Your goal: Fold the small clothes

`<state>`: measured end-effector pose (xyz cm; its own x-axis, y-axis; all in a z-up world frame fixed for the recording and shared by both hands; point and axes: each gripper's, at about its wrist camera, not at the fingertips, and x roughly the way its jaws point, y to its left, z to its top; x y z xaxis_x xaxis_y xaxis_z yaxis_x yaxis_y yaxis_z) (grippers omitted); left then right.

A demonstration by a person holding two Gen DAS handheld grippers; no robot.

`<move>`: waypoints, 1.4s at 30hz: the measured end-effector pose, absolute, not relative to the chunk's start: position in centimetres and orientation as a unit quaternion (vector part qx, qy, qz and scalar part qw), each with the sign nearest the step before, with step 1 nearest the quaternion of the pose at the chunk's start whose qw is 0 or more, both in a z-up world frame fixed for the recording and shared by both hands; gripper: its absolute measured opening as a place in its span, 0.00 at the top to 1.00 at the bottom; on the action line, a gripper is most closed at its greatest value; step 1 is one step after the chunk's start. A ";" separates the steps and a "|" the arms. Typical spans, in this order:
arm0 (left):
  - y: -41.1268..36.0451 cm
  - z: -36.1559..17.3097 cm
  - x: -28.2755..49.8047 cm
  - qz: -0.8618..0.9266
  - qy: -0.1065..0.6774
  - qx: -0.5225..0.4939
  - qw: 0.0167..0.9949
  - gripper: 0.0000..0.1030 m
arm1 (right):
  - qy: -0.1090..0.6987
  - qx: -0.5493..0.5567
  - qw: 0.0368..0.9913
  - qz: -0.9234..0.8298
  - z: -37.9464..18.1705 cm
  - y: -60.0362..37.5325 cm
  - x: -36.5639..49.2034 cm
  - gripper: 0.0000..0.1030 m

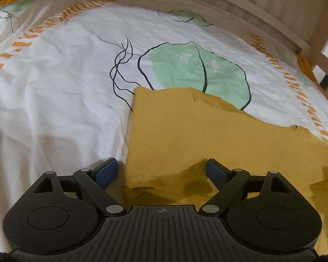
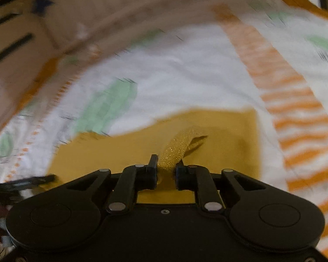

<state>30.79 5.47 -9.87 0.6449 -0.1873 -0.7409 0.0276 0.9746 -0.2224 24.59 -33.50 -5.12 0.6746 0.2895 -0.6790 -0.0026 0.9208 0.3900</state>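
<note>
A mustard-yellow knit garment (image 1: 185, 131) lies on the bed sheet (image 1: 54, 98). In the left wrist view my left gripper (image 1: 161, 170) is open, its blue-padded fingers (image 1: 106, 171) on either side of the garment's near edge, which bunches up between them. In the right wrist view my right gripper (image 2: 166, 168) is shut on a raised fold of the yellow garment (image 2: 179, 148) and holds it above the rest of the cloth (image 2: 120, 152). This view is blurred by motion.
The sheet is white with green leaves (image 1: 196, 69) and orange striped bands (image 2: 295, 109). A wooden bed rail (image 1: 251, 2) runs along the far side. The other gripper shows at the left edge of the right wrist view (image 2: 21, 183).
</note>
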 end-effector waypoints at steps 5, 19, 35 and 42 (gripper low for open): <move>5.3 -9.7 30.8 -0.055 0.419 -0.080 0.903 0.15 | 0.435 0.198 0.876 0.061 -7.2 -34.5 25.2 0.77; 5.9 -9.6 30.7 -0.009 0.418 -0.024 0.908 0.15 | 0.450 0.172 0.875 0.040 -6.6 -34.6 24.7 0.57; 5.7 -10.1 30.7 -0.001 0.418 -0.022 0.908 0.12 | 0.409 0.203 0.887 0.072 -6.4 -34.8 25.0 0.33; 5.8 -10.2 30.8 -0.002 0.418 -0.026 0.908 0.11 | 0.324 0.293 0.894 0.097 -7.0 -36.6 24.9 0.33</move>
<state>30.77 5.82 -10.15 0.6507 -0.0253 -0.7589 -0.0182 0.9986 -0.0489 24.91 -36.63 -7.04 0.7712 0.3632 -0.5228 0.0166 0.8095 0.5869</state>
